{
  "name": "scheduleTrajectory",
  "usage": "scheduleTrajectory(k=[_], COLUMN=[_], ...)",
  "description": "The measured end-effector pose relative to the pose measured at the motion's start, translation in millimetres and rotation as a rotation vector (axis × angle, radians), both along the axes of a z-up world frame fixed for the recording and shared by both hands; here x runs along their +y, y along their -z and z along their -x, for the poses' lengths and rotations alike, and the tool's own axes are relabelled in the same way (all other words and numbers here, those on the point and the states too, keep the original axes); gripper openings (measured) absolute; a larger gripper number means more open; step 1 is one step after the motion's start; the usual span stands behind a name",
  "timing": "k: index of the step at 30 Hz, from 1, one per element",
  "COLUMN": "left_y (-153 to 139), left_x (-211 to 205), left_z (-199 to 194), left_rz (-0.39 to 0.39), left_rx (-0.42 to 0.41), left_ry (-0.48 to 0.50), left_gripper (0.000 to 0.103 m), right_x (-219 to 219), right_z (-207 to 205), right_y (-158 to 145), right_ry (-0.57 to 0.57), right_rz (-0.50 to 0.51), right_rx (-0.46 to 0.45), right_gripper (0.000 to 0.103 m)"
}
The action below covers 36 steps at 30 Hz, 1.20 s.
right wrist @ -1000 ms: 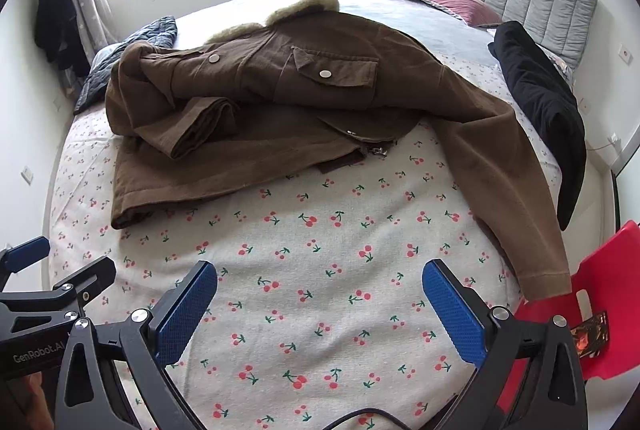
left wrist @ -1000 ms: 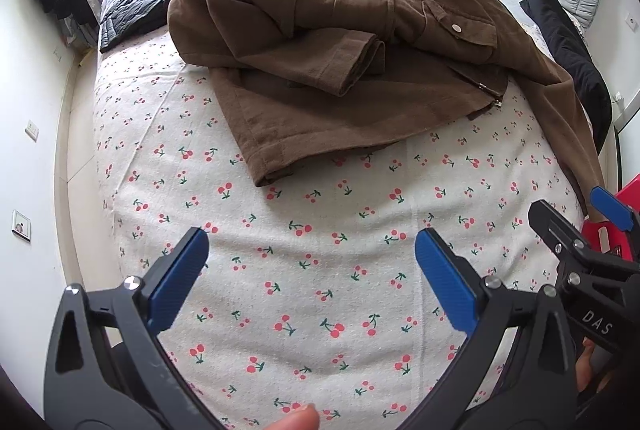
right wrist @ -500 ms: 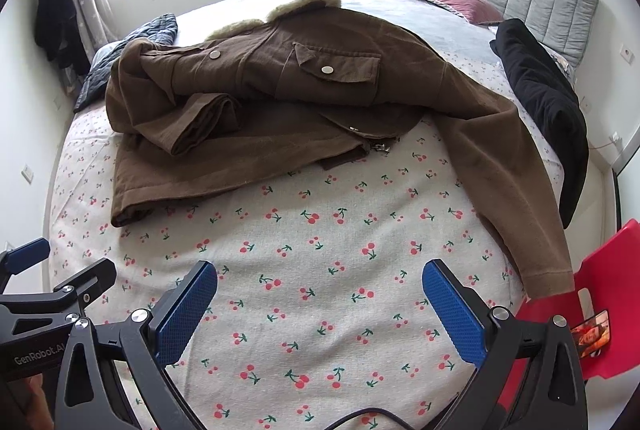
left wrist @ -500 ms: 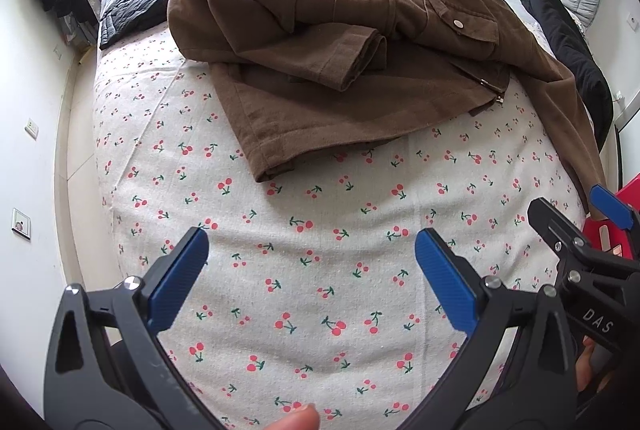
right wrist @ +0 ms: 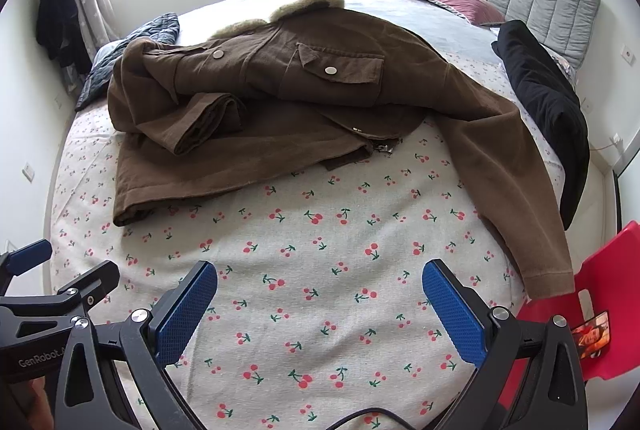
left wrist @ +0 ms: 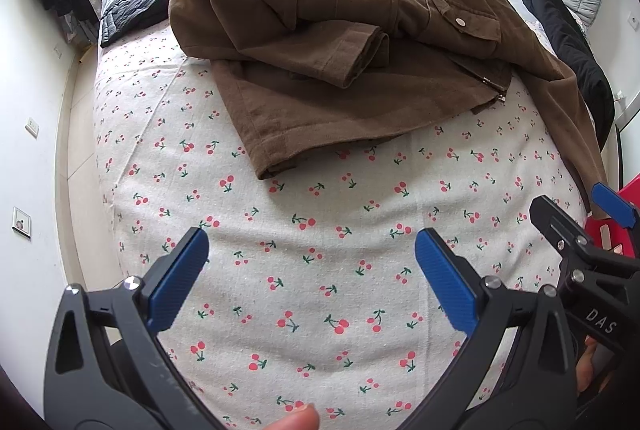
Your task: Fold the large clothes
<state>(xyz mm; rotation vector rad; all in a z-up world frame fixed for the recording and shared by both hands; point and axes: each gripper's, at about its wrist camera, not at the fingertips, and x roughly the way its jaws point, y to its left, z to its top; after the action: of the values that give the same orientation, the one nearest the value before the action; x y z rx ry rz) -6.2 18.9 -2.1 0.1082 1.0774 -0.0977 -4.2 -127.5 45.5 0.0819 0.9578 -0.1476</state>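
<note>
nearby, black garment flanks brown jacket.

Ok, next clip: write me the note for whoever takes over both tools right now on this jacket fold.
Left tool: open, empty, over bare sheet.
Right tool: open, empty, beside it.
Brown jacket lies on the bed, front up, collar toward the pillows.
Done: one sleeve is folded across the front.
Left: the other sleeve lies stretched out, its cuff at the bed edge near the red chair. Probably fold it in next, then fold the body.
</note>
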Motion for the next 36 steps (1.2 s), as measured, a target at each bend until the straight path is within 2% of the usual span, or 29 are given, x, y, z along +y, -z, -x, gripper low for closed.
scheduleTrajectory(k=[36], left_y=[11], left_x=[7], left_z=[-7], left_rz=[0.007], left_rx=[0.019], left_ry=[-0.034], left_gripper=[0.103], right_x=[4], right_z=[-9], right_y=[9], right_ry=[-0.020], right_rz=[-0.006], right_rx=[0.022], right_gripper=[0.103])
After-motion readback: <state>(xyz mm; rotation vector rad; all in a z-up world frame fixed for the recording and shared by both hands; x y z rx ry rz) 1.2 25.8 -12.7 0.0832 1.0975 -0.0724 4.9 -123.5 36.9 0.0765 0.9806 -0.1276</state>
